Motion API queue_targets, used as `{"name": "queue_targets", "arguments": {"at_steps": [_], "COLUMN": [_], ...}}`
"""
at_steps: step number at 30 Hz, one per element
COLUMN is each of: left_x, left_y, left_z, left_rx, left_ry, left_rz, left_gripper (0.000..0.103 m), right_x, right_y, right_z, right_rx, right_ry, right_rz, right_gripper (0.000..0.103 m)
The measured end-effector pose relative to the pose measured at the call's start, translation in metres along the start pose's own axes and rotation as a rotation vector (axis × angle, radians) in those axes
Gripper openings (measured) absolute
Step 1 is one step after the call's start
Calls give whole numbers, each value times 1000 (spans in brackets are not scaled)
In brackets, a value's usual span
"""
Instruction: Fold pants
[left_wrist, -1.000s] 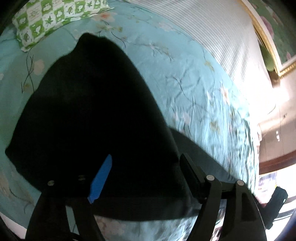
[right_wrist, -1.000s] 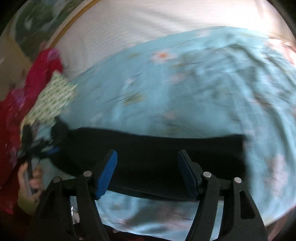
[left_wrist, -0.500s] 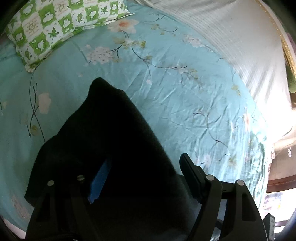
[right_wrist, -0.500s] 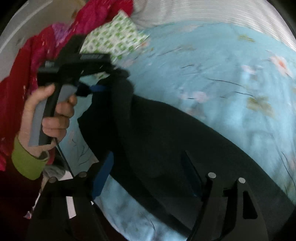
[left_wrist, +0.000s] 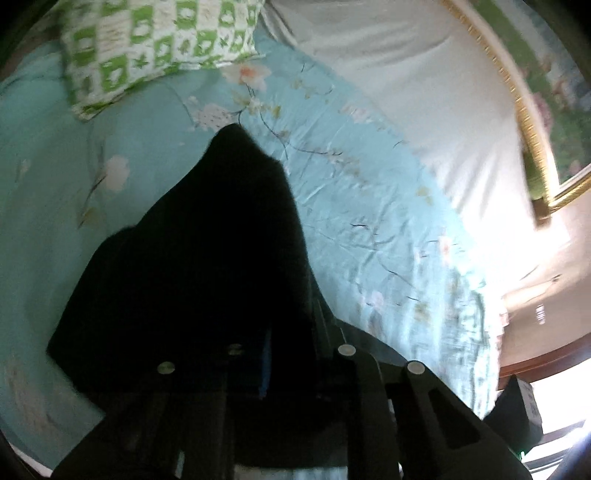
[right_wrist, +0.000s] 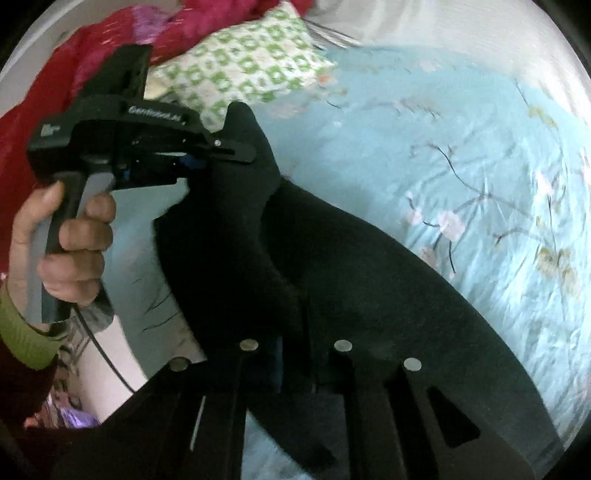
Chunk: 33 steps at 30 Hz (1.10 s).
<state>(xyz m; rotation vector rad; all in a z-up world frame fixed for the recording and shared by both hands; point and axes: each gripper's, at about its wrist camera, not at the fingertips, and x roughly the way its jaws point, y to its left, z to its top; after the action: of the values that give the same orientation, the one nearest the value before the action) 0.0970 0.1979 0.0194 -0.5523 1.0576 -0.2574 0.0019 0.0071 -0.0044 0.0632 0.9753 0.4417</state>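
While both claws bite down, I read it off near to far.

Right gripper (right_wrist: 295, 354): jaws have just been closing and now pinch a fold of the black pants (right_wrist: 369, 295) right at my lens; nearly shut, cloth between.
Left gripper (left_wrist: 291, 350): jaws likewise just closed in, clamped on a raised bunch of the same pants.
Pants: partly lifted off the teal floral bedsheet (left_wrist: 369, 221), the rest trailing flat across it.
Progress: I judge this an early fold — both ends gathered, no neat stack yet; laying over and flattening remain.
Right view only: the person's hand (right_wrist: 62, 240) gripping the left tool's handle, plus a red quilt (right_wrist: 48, 99).
Left view only: a gilt picture frame (left_wrist: 535, 147) far right.
Far: green checked pillow (left_wrist: 155, 48), in both views.
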Motion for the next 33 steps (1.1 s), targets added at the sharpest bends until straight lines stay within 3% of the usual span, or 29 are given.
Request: {"name": "queue_targets", "arguments": {"at_steps": [4, 10, 17, 19, 23, 24, 27, 30, 33], "left_x": [-22, -25, -18, -16, -20, -23, -33, -40, -42], "left_y": [20, 58, 92, 103, 112, 111, 101, 96, 101], "left_z": [-28, -57, -74, -77, -74, -72, -71, -64, -61], "left_rx": [-19, -98, -133, -138, -159, -153, -94, -58, -72], "left_ry": [-34, -41, -4, -4, -25, -32, -66, -92, -79], "left_rz": [-33, -72, -41, -15, -3, 2, 55, 95, 106], "left_gripper": [11, 11, 12, 13, 18, 19, 26, 41, 44], "right_x": [-5, 16, 29, 29, 25, 23, 16, 7, -4], "right_y": [14, 24, 29, 31, 37, 39, 42, 40, 21], "right_z": [-13, -17, -17, -17, -16, -16, -11, -3, 11], "right_rx": [-66, -128, -157, -160, -142, -137, -119, -95, -30], "right_ry": [33, 101, 157, 170, 156, 148, 127, 95, 53], "right_rz": [13, -32, -67, -58, -28, -19, 4, 17, 31], "right_gripper": [11, 11, 16, 24, 53, 56, 59, 60, 60]}}
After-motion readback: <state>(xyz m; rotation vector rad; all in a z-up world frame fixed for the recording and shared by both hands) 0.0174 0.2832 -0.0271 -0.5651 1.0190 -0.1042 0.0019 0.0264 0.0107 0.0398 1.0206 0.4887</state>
